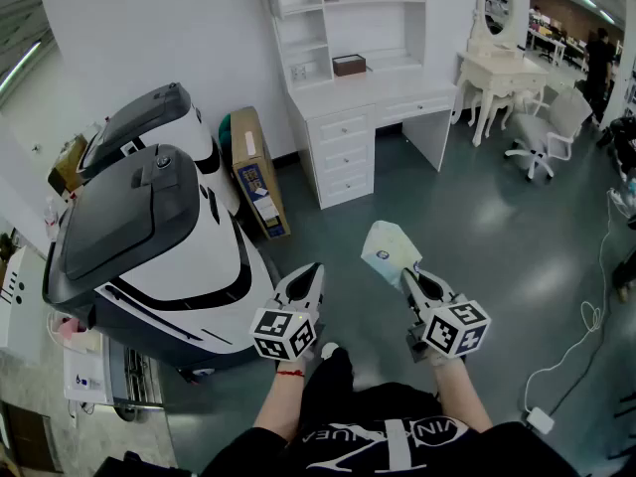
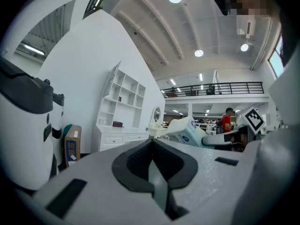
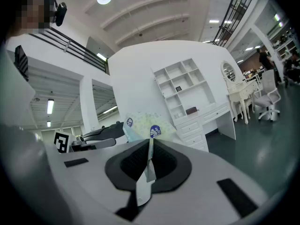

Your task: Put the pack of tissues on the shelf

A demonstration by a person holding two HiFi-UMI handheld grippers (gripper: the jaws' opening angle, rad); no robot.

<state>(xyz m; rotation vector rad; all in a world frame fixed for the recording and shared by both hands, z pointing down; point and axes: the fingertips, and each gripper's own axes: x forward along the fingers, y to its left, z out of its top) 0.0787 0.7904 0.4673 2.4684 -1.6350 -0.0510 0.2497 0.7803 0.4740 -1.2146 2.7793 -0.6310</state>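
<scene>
The pack of tissues point(image 1: 390, 251), pale with blue round marks, hangs in the air over the grey floor. My right gripper point(image 1: 407, 272) is shut on a flap of its wrapper. In the right gripper view the pack point(image 3: 143, 125) stands just past the closed jaws point(image 3: 149, 143). My left gripper point(image 1: 309, 274) is beside it to the left, shut with nothing between its fingers point(image 2: 152, 143). From the left gripper view the pack point(image 2: 185, 129) shows to the right. The white shelf unit point(image 1: 343, 8) rises over a white desk point(image 1: 368, 92) against the far wall, well ahead of both grippers.
Two large white-and-black machines point(image 1: 149, 227) fill the left side. A cardboard box point(image 1: 258, 172) leans between them and the desk. A brown box point(image 1: 349, 65) sits on the desk. A dressing table point(image 1: 497, 63), a white chair point(image 1: 547, 127) and a floor cable point(image 1: 586, 316) lie to the right.
</scene>
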